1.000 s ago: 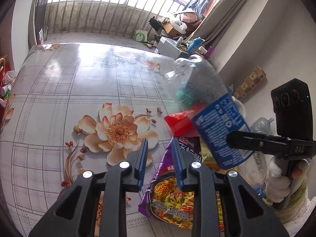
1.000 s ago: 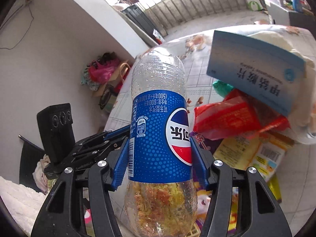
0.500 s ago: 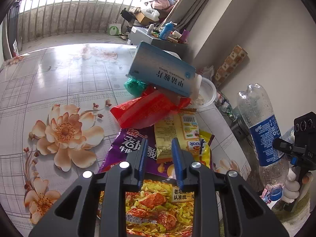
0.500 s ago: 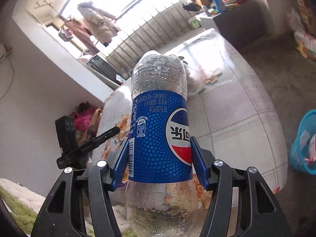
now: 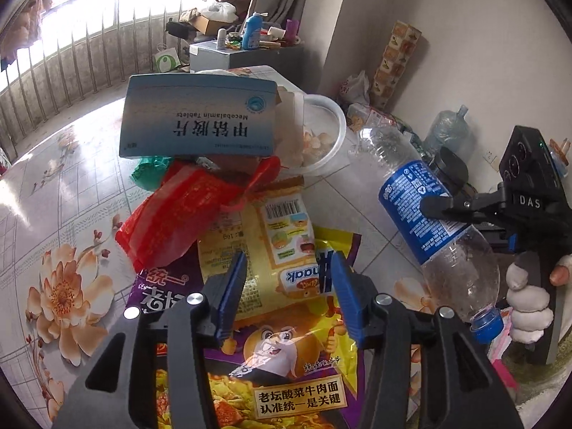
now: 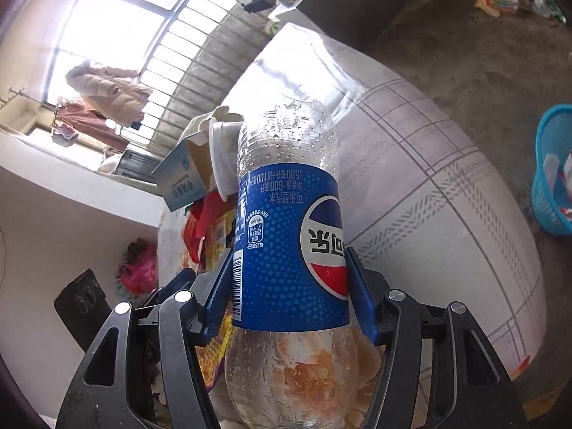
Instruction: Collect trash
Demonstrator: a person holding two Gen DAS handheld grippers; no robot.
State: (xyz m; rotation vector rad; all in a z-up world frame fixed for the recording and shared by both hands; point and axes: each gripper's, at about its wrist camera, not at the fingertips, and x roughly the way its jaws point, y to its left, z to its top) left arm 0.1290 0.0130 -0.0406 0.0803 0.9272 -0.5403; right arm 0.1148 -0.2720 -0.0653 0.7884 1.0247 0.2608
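My right gripper (image 6: pixel 287 286) is shut on an empty Pepsi bottle (image 6: pixel 289 250), held off the table's right side, cap end down; it shows in the left wrist view (image 5: pixel 429 214) too. My left gripper (image 5: pixel 287 286) is open and empty, hovering just over a yellow snack wrapper (image 5: pixel 271 236) in a trash pile. The pile also holds a purple noodle packet (image 5: pixel 164 293), a red plastic bag (image 5: pixel 178 214), a blue medicine box (image 5: pixel 200 118) and a clear plastic bowl (image 5: pixel 321 132).
The pile lies on a floral tablecloth (image 5: pixel 64 214). A blue waste basket (image 6: pixel 554 171) stands on the floor to the right of the table. Clutter, a water jug (image 5: pixel 447 128) and a cabinet (image 5: pixel 228 57) line the far wall.
My left gripper has opened wider and moved in over the yellow wrapper. My right gripper has carried the bottle off the table to the right and tilted it.
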